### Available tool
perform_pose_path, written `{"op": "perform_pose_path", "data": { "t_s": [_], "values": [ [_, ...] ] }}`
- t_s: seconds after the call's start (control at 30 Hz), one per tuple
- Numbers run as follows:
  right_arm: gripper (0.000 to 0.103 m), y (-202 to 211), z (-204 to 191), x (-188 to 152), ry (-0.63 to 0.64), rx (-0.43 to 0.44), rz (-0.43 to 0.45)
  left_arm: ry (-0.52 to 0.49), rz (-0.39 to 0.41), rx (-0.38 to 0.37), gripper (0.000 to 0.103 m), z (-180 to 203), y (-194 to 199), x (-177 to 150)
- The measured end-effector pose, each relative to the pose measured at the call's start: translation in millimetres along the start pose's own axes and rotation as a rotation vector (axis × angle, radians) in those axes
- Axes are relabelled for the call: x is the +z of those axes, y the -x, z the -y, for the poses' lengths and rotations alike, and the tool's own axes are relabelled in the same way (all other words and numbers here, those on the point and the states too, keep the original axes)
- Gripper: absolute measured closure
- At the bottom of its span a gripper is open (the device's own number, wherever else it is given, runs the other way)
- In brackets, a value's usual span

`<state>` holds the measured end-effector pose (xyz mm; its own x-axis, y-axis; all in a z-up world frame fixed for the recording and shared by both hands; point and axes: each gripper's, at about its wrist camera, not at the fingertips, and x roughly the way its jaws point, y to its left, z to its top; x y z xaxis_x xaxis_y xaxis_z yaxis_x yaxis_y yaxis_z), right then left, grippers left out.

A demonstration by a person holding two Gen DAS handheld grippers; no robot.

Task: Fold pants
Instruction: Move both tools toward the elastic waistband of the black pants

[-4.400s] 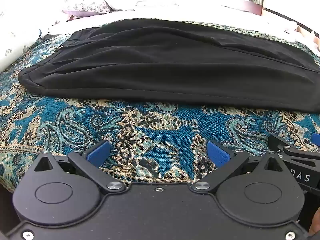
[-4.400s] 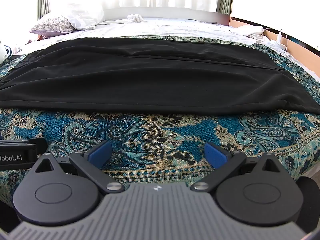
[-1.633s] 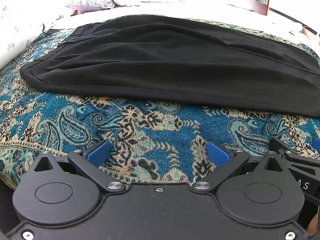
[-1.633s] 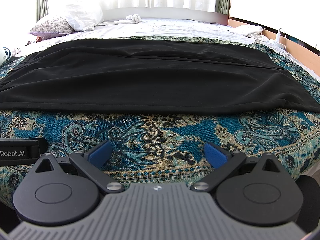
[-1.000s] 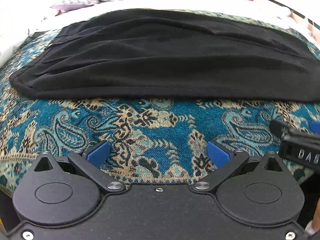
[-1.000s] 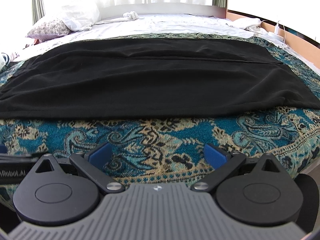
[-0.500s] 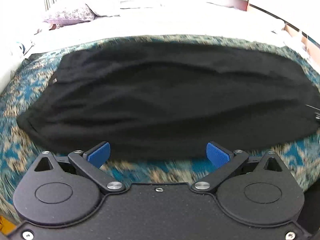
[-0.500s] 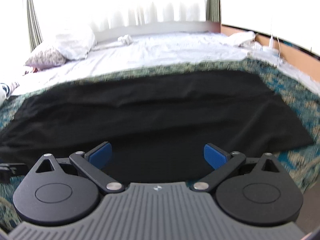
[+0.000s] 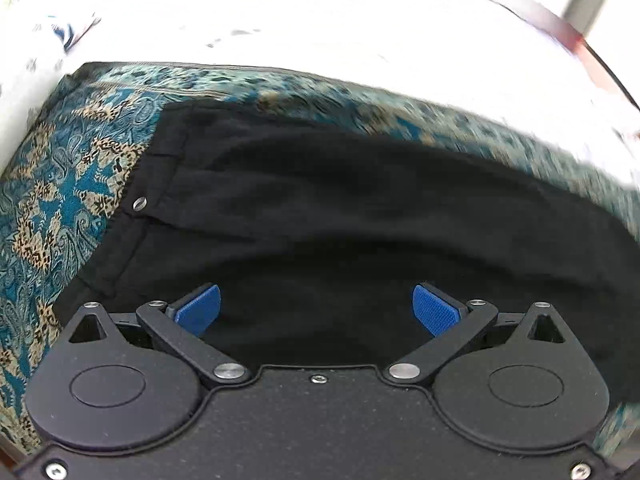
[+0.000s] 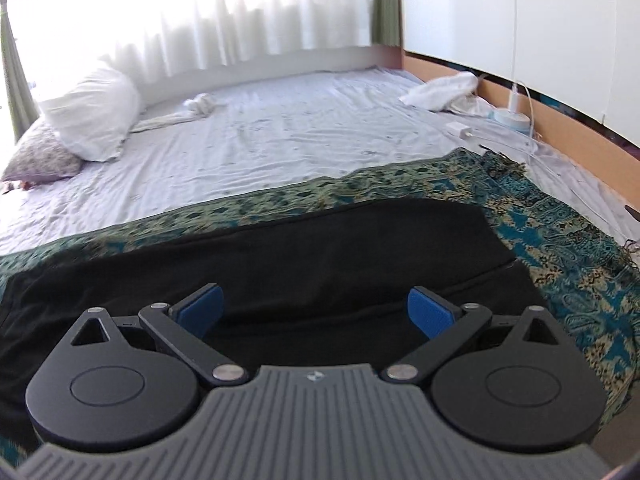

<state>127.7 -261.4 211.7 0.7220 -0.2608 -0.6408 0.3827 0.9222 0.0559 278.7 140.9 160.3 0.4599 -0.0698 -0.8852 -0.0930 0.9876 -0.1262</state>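
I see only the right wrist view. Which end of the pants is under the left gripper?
Observer: The waistband end. In the left wrist view, the left gripper hangs open over the black pants near a small metal button.
Operator: Does the waistband reach the edge of the patterned blanket?
Observer: No. The patterned blanket shows bare beyond it.
Operator: Is the left gripper holding cloth?
Observer: No, its fingers stand wide apart with nothing clamped between them.
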Motion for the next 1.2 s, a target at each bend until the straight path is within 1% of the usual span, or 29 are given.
{"op": "perform_pose_path", "data": {
  "t_s": [0.1,0.2,0.27,0.37,0.43,0.5,0.63,0.73,0.83,0.97,1.0,1.07,1.13,1.2],
  "values": [
    [0.000,-22.8,7.1,22.0,-0.038,-0.034,-0.011,0.054,0.022,0.024,0.000,-10.6,-11.5,25.3],
    [0.000,-45.4,10.5,38.2,-0.087,-0.053,-0.013,0.080,0.040,0.067,0.000,-18.0,-28.2,51.1],
    [0.001,-61.8,13.7,45.9,-0.119,-0.061,-0.020,0.100,0.047,0.079,0.000,-22.4,-40.0,65.0],
    [0.003,-88.1,18.5,54.2,-0.161,-0.077,-0.030,0.176,0.052,0.051,0.000,-34.6,-60.4,84.2],
    [0.003,-104.2,20.5,57.2,-0.182,-0.087,-0.034,0.247,0.041,0.025,0.000,-45.8,-74.7,95.3],
    [0.004,-122.7,22.6,60.8,-0.208,-0.099,-0.041,0.300,0.026,0.015,0.000,-54.5,-89.6,106.7],
    [0.004,-158.9,27.2,67.1,-0.277,-0.136,-0.044,0.376,0.048,0.026,0.000,-67.5,-113.4,124.0],
    [0.004,-185.5,29.7,69.9,-0.319,-0.180,-0.039,0.461,0.060,0.001,0.000,-79.0,-134.7,131.6],
    [0.004,-212.0,29.1,69.7,-0.332,-0.236,-0.045,0.516,0.042,-0.023,0.000,-87.4,-159.3,134.4],
    [0.004,-240.4,26.7,65.8,-0.328,-0.280,-0.057,0.592,0.044,-0.017,0.002,-94.3,-186.9,134.6],
    [0.003,-245.8,25.8,65.1,-0.321,-0.286,-0.060,0.605,0.047,-0.013,0.002,-95.0,-192.2,134.7],
    [0.003,-256.2,22.3,62.9,-0.296,-0.305,-0.067,0.600,0.062,0.021,0.002,-91.9,-199.3,136.4],
    [0.003,-265.0,19.3,61.0,-0.272,-0.323,-0.074,0.565,0.067,0.064,0.001,-84.6,-203.4,139.9],
    [0.003,-272.0,18.0,58.6,-0.261,-0.333,-0.080,0.509,0.050,0.112,0.001,-75.4,-208.5,143.1]
  ]
}}
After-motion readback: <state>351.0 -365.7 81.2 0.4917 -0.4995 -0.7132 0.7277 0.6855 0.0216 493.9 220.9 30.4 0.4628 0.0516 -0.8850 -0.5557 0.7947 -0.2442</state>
